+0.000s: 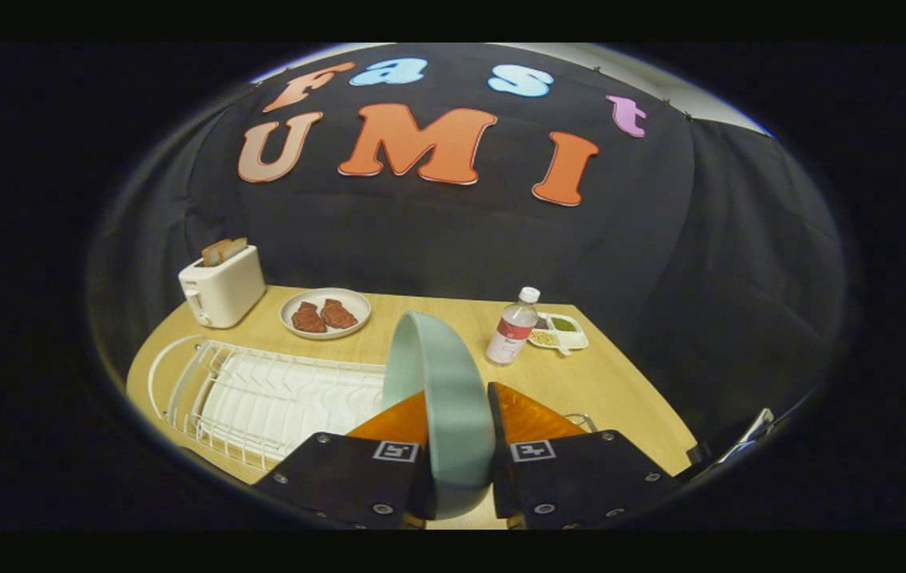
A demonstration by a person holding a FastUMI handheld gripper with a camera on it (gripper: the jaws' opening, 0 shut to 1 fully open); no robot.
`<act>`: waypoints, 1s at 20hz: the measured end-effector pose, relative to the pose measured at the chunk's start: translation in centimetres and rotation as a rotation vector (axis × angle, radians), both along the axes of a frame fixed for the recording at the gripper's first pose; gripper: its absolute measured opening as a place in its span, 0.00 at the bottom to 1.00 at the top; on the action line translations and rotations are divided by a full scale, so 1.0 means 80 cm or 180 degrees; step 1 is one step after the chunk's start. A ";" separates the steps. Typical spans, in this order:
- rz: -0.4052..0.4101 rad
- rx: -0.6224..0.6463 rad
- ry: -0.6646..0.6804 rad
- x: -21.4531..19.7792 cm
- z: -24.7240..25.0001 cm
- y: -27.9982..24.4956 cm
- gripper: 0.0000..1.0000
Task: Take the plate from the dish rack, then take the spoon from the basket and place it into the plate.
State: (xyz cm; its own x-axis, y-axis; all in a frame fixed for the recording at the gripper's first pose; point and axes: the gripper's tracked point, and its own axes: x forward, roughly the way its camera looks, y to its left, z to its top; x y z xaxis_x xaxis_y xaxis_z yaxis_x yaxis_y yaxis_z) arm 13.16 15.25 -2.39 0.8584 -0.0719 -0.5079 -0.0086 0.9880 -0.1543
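Clearly the gripper (457, 414) clamps the plate (441, 382) on edge, dish rack (262, 398) beside, bottle (513, 326) beyond.

Pale green plate (439, 382); white dish rack (262, 398); white toaster (222, 290); tan wooden table (604, 390); white-capped bottle (513, 326).

- The gripper (457, 434) is held level above the counter, pointing forward.
- Its two fingers (397, 426) stand close together, one on either side of the plate (441, 382).
- Both fingers press on the plate's rim, holding it upright on edge.
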 end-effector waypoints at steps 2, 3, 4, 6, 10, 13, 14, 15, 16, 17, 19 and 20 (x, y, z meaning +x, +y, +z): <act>0.0077 0.0216 -0.0018 -0.025 0.007 -0.001 0.27; 0.0116 0.0316 -0.0030 -0.038 0.009 -0.002 0.27; 0.0157 0.0421 -0.0025 -0.052 0.009 -0.003 0.27; 0.0232 0.0660 0.0005 -0.084 0.007 -0.003 0.27; 0.0329 0.0989 0.0068 -0.139 -0.016 -0.013 0.27; 0.0373 0.1294 0.0177 -0.178 -0.043 -0.015 0.27; 0.0376 0.1381 0.0214 -0.188 -0.053 -0.017 0.27; 0.0362 0.1470 0.0245 -0.198 -0.064 -0.019 0.27; 0.0350 0.1552 0.0279 -0.205 -0.075 -0.020 0.27; 0.0338 0.1631 0.0312 -0.215 -0.087 -0.021 0.27; 0.0298 0.1805 0.0395 -0.229 -0.111 -0.021 0.27; 0.0265 0.1907 0.0444 -0.234 -0.122 -0.022 0.27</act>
